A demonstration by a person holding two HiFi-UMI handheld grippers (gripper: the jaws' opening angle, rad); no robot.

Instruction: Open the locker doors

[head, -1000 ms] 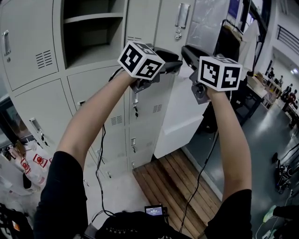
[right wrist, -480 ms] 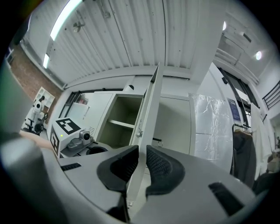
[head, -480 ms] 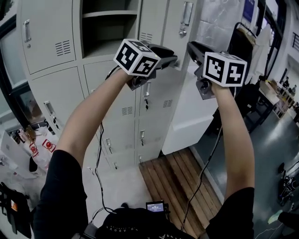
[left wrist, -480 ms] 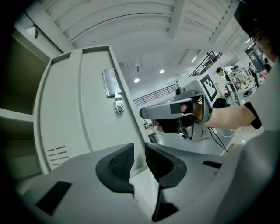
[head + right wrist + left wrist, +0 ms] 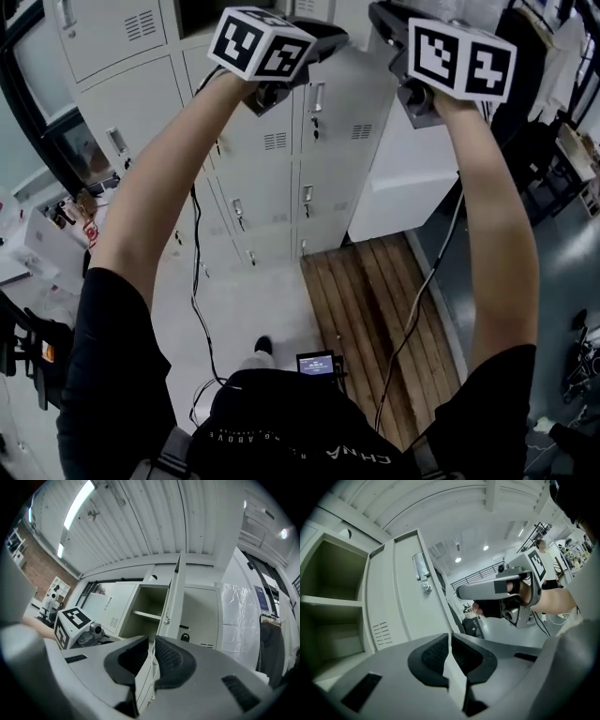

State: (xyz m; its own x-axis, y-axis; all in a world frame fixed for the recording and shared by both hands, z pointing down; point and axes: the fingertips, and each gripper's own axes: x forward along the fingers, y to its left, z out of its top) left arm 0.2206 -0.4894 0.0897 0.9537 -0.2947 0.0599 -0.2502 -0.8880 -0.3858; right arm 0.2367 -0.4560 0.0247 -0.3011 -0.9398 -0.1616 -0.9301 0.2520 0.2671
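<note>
Left gripper (image 5: 451, 641) is closing to a sliver on nothing, right gripper (image 5: 153, 644) equally pinched and empty, both lifted higher toward the open top door (image 5: 171, 597), closed lower doors (image 5: 342, 131) waiting.

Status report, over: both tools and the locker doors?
Left tool closing, nothing between jaws. Right tool shut, empty. One locker door stands open. Padlock on the neighbouring door.

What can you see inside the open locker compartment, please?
One shelf crosses the open compartment; nothing shows on it. The compartment's lower part is covered by the right gripper.
</note>
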